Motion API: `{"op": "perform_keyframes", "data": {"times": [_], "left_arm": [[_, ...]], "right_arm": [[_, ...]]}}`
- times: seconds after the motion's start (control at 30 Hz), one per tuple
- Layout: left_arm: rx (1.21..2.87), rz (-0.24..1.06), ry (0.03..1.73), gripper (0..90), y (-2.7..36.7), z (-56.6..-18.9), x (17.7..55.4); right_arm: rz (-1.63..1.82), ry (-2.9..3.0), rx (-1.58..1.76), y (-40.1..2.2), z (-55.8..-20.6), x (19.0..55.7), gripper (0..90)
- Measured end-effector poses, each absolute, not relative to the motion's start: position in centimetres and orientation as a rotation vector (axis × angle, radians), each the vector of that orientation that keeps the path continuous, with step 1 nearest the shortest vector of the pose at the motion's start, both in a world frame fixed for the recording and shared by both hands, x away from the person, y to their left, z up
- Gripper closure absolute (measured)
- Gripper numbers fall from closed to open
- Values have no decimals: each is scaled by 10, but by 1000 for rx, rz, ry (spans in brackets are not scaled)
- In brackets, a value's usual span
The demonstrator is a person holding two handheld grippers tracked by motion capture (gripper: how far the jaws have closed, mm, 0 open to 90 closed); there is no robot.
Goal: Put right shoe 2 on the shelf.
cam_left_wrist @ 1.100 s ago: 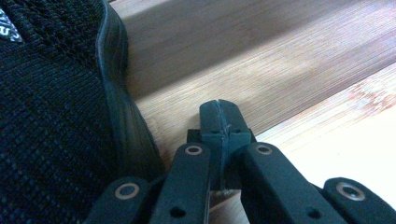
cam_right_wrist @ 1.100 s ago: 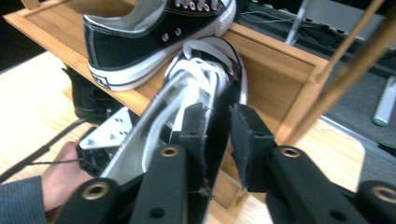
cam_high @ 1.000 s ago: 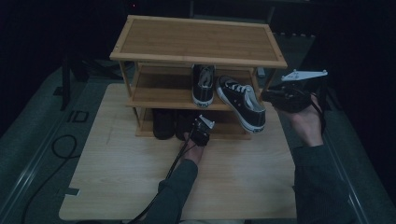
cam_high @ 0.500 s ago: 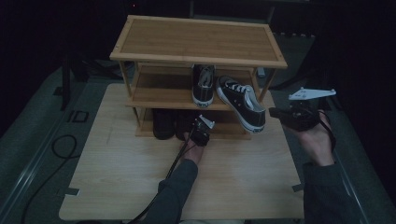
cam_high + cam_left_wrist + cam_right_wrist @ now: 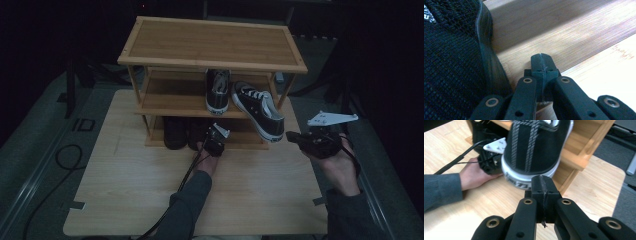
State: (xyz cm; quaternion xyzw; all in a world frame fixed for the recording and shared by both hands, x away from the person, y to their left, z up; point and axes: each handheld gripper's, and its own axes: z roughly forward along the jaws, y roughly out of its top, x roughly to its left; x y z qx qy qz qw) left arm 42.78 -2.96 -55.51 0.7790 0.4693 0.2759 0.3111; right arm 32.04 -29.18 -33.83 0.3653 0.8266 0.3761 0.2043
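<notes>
Sneaker (image 5: 260, 109) overhanging shoe rack (image 5: 212, 47) middle shelf; left hand-held gripper (image 5: 216, 138) closed beside black shoe (image 5: 451, 62), right hand-held gripper (image 5: 300, 139) closed, empty.

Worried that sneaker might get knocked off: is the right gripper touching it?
Apart. In the high view, bare tabletop shows between the right gripper and the overhanging sneaker; its jaws are shut on nothing.

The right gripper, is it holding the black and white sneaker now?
No, the right gripper is shut on nothing, short of the sneaker's heel.
</notes>
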Motion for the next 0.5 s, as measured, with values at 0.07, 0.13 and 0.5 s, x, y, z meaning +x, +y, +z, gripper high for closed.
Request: {"op": "perform_keyframes", "data": {"times": [0.07,0.13,0.5], "left_arm": [[2056,729,1239,900,-30,-555,428],[2056,729,1240,900,-30,-555,428],[2055,729,1240,900,-30,-555,428]], "right_arm": [[1054,2317,1008,-290,-340,317,900],[1052,2328,997,-287,-342,315,900],[1039,2366,980,-278,-350,314,900]]}}
